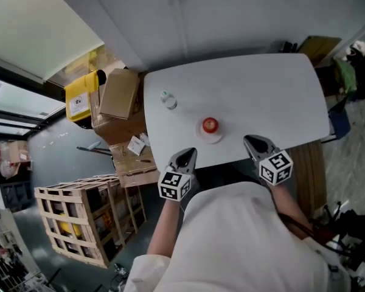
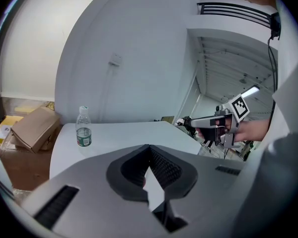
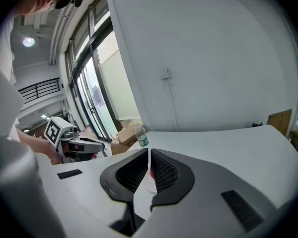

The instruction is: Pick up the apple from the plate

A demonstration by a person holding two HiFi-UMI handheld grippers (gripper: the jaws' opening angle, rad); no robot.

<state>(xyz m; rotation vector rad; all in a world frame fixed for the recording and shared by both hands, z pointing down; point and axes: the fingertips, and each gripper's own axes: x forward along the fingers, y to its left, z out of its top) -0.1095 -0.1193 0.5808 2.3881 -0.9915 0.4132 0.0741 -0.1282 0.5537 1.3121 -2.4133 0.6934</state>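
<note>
My shirt: white cloth point(image 1: 243, 236) fills the bottom of the head view, nearest of all.
Left gripper point(image 2: 149, 147): its jaws are pressed together at the tips, with nothing between them. It hangs over the table's near edge, left of the plate, and slopes down toward the tabletop.
Right gripper point(image 3: 149, 150): its jaws are drawn in to a thin slit and grip nothing. It sits at the near edge, right of the plate. A sliver of red shows through the slit.
Table point(image 1: 267, 96): a white top with rounded corners, spread out ahead of both grippers.
Plate point(image 1: 212, 137): small and white, close to the near edge, between my two grippers and a little beyond them.
Apple point(image 1: 210, 125): red, resting on the plate, apart from both grippers.
Bottle point(image 1: 168, 100): clear plastic with a green label, upright, beyond the plate and to its left, near the table's left edge.
Crate point(image 1: 79, 215): wooden slats, on the floor at my left.
Boxes point(image 1: 118, 93): cardboard, stacked beside the table's left end, with a yellow box point(image 1: 82, 96) next to them.
Wall point(image 1: 231, 17): plain and pale, behind the table's far edge.
</note>
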